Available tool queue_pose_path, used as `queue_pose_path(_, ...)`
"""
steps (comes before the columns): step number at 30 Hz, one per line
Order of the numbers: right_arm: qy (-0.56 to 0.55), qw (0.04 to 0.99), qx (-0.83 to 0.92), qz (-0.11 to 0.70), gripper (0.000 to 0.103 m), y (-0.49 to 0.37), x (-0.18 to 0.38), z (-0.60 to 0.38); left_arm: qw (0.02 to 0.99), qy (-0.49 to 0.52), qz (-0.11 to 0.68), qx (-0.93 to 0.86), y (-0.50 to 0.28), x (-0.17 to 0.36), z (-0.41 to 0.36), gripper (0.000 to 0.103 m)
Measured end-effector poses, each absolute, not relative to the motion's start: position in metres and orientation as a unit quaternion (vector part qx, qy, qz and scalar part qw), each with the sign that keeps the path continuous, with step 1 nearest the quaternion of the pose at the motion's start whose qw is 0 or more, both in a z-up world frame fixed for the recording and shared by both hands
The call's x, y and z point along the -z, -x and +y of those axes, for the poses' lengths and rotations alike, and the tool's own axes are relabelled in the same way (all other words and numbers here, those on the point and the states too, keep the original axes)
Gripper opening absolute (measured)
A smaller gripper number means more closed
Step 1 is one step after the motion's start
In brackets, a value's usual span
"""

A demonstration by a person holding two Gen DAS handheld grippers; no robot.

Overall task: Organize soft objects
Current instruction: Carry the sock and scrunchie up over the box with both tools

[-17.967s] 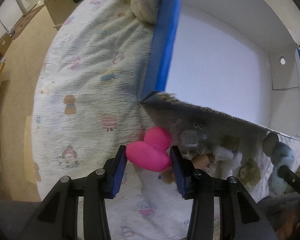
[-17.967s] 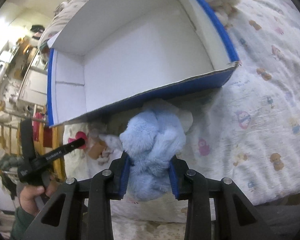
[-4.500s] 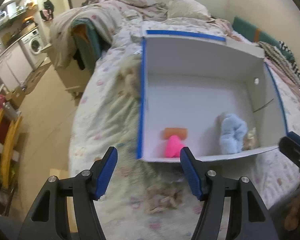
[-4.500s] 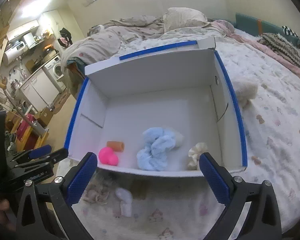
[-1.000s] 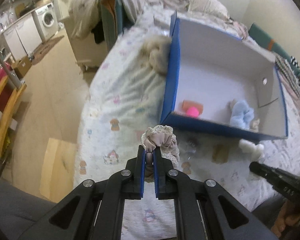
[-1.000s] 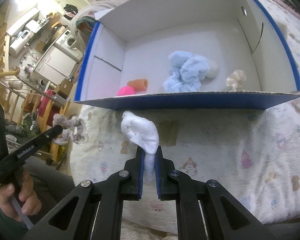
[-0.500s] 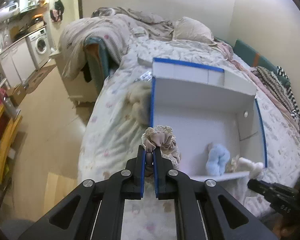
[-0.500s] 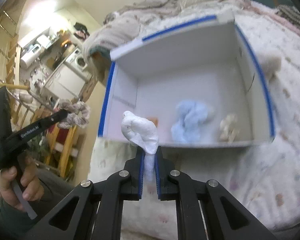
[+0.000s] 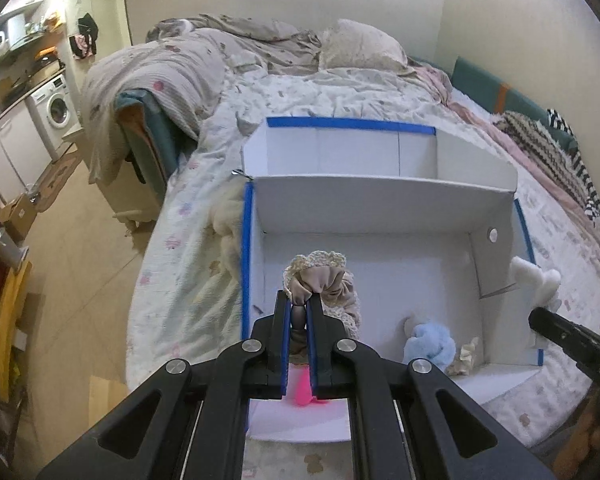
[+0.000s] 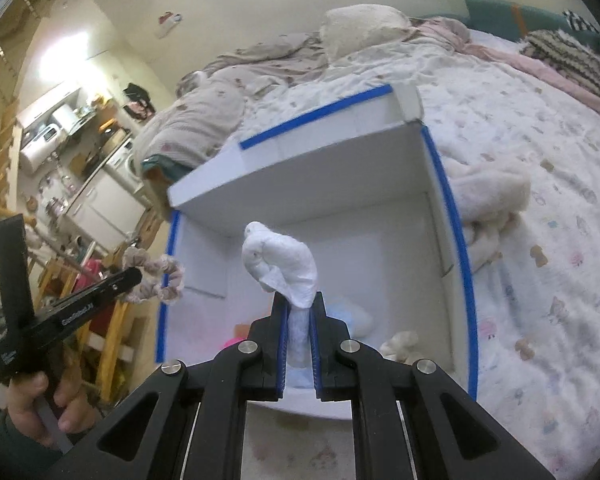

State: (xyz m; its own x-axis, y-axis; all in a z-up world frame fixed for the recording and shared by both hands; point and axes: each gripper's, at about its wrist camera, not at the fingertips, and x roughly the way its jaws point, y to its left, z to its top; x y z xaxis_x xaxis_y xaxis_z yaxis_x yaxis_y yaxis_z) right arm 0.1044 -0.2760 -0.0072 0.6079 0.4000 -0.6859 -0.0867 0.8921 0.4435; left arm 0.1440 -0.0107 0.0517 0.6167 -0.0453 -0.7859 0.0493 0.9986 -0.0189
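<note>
Left gripper (image 9: 299, 314) pinches a beige scrunchie (image 9: 320, 280), right gripper (image 10: 299, 318) a white cloth (image 10: 284, 264), both seemingly above the box (image 9: 380, 200). Lower each well inside before letting go.

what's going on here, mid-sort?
A person with two handheld grippers is sorting soft items into a white box with blue-taped edges on a bed. The left gripper has its jaws shut on a beige scrunchie; the right gripper is shut on a white soft item. Both are held above the box. A blue plush, a pink toy and a cream scrunchie lie inside.
</note>
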Motion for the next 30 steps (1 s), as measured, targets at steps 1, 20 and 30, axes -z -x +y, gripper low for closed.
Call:
queue_pose_path(1, -0.186, 0.876, -0.134, 0.424, 0.012, -0.107, 0.014, -0.277, 0.898, -0.004, 0.439, 0.027, -0.147, -0.048, -0.013, 0.007)
queue_pose_path(20, -0.15, 0.849, -0.106, 0.495, 0.012, -0.139, 0.069, -0.266, 0.876, -0.034, 0.478, 0.05, -0.177, 0.031, -0.038, 0.007)
queue_pose_path(30, -0.131, 0.839, -0.111, 0.517, 0.012, -0.148, 0.082, -0.251, 0.867, -0.042, 0.492, 0.057, -0.178, 0.045, -0.044, 0.007)
